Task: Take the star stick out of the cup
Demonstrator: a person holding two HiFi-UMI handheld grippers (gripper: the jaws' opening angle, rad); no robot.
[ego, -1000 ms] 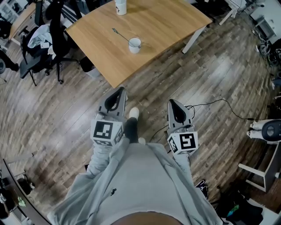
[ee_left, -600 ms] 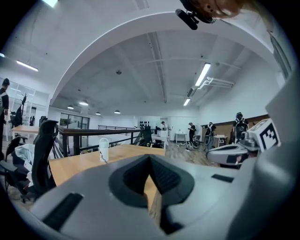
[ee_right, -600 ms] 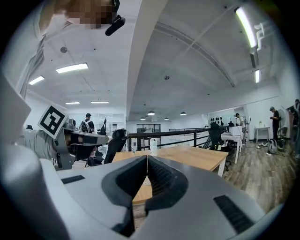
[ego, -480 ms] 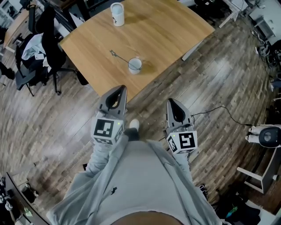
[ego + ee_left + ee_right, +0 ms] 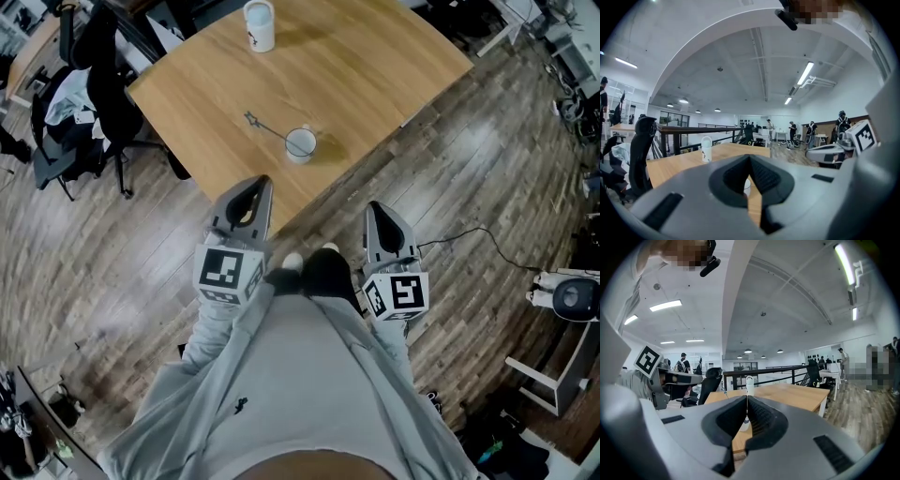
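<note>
- Head view: the cup (image 5: 301, 143) stands on the wooden table (image 5: 375, 66) near its near corner. The star stick (image 5: 265, 127) sits in it, leaning out toward the left edge. A white bottle (image 5: 260, 23) stands by the far edge, and a chair (image 5: 89, 84) draped with clothes stands beside the left corner. The left gripper (image 5: 261, 183) and right gripper (image 5: 374, 208) hang short of the cup.
- Left gripper view: jaws pressed together, empty, and their tips partly hide the cup.
- Right gripper view: jaws together on nothing, with the cup showing behind them and the bottle beyond.
</note>
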